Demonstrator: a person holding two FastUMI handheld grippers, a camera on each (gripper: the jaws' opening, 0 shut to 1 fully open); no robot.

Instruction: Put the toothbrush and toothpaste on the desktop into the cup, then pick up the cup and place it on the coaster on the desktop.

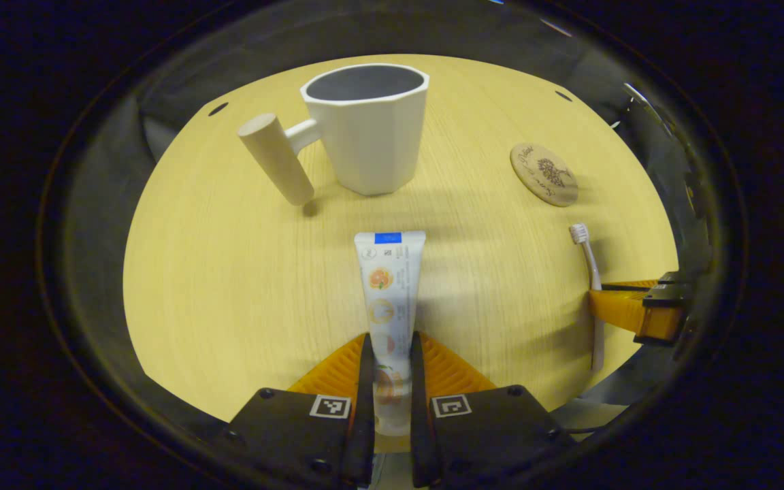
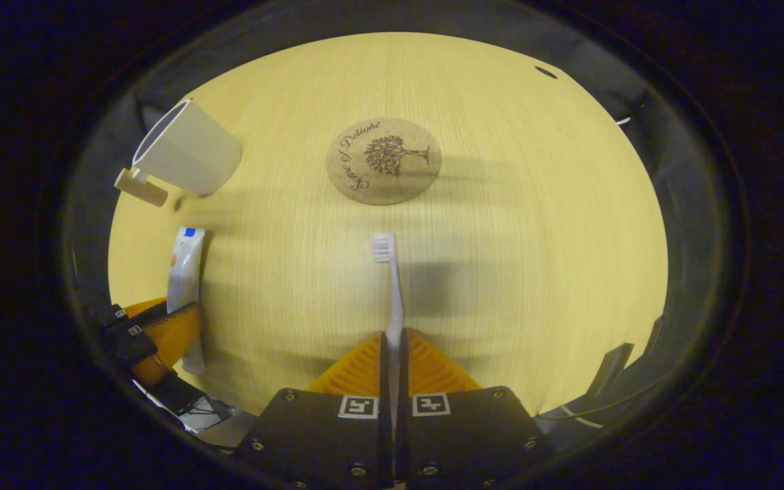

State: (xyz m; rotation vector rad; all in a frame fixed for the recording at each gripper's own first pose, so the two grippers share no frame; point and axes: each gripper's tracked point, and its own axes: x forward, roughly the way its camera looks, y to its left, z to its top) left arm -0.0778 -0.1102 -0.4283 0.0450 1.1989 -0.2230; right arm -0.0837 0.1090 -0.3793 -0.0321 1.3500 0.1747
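Note:
In the left gripper view my left gripper (image 1: 390, 347) is shut on the white toothpaste tube (image 1: 389, 286), which points away toward the white cup (image 1: 368, 129) with its wooden peg handle. In the right gripper view my right gripper (image 2: 393, 344) is shut on the handle of the white toothbrush (image 2: 392, 286), bristles pointing toward the round cork coaster (image 2: 383, 160). The coaster (image 1: 544, 174), toothbrush (image 1: 589, 262) and right gripper (image 1: 627, 306) also show at the right of the left gripper view. At the left of the right gripper view are the cup (image 2: 188, 158), tube (image 2: 184, 272) and left gripper (image 2: 160, 333).
Everything sits on a light wooden tabletop (image 1: 229, 272) with small dark holes near its far edge. Bare wood lies between the cup and the coaster. Dark booth cloth surrounds the table.

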